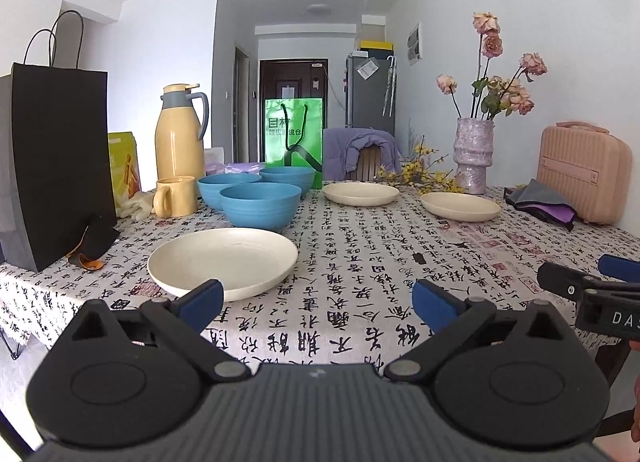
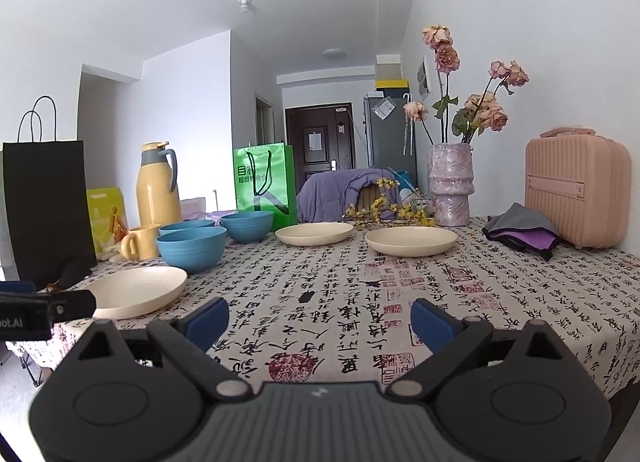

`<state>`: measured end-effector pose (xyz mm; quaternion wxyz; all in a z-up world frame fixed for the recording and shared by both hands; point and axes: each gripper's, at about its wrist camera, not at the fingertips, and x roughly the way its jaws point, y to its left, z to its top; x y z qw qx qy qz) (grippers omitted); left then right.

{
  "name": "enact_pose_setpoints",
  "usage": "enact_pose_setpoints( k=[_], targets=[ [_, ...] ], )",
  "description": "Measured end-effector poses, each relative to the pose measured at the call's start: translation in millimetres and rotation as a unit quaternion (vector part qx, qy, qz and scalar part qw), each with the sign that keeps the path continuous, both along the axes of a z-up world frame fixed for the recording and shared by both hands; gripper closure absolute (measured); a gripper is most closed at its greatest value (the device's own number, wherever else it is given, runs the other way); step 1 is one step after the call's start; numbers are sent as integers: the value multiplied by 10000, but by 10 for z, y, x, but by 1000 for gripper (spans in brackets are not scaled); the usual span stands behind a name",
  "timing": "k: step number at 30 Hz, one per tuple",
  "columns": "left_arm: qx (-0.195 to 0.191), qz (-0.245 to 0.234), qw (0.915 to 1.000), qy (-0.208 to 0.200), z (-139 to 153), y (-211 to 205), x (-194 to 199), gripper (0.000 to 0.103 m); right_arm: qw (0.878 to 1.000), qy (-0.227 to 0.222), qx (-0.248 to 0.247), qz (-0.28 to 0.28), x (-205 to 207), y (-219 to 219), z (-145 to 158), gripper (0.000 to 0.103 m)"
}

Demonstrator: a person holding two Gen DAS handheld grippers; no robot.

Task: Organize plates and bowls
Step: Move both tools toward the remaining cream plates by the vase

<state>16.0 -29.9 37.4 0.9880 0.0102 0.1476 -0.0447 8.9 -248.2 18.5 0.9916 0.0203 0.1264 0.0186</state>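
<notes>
Plates (image 1: 223, 262) and bowls (image 1: 260, 200) lie scattered and unstacked, nearest plate at 11 o'clock of the left gripper (image 1: 318, 304), which like the right gripper (image 2: 319, 320) gapes empty: likely the approach step, next calling for a rim grasp

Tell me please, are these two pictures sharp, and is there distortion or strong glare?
Left wrist view: fisheye bends the walls, corners dark; the nearest plate is sharp, no strong glare. Right wrist view: same curving, even daylight; the flowers look slightly soft, and the tablecloth characters are readable.
</notes>
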Motion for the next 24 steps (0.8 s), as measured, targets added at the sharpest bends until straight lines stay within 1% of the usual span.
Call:
enact_pose_setpoints(
  k=[6, 12, 20, 24],
  targets=[
    [-8, 26, 10000, 11, 13, -13, 31, 0, 10000, 4, 54, -9, 37, -21, 4, 5],
    [-36, 62, 10000, 12, 64, -2, 117, 0, 9999, -27, 122, -53, 187, -35, 57, 5],
    [-85, 200, 9997, 90, 135, 81, 364, 0, 9999, 50, 143, -52, 491, -7, 150, 5],
    [-99, 235, 9996, 105, 183, 107, 538, 0, 9999, 109, 58, 0, 677, 18, 194, 5]
  ],
)
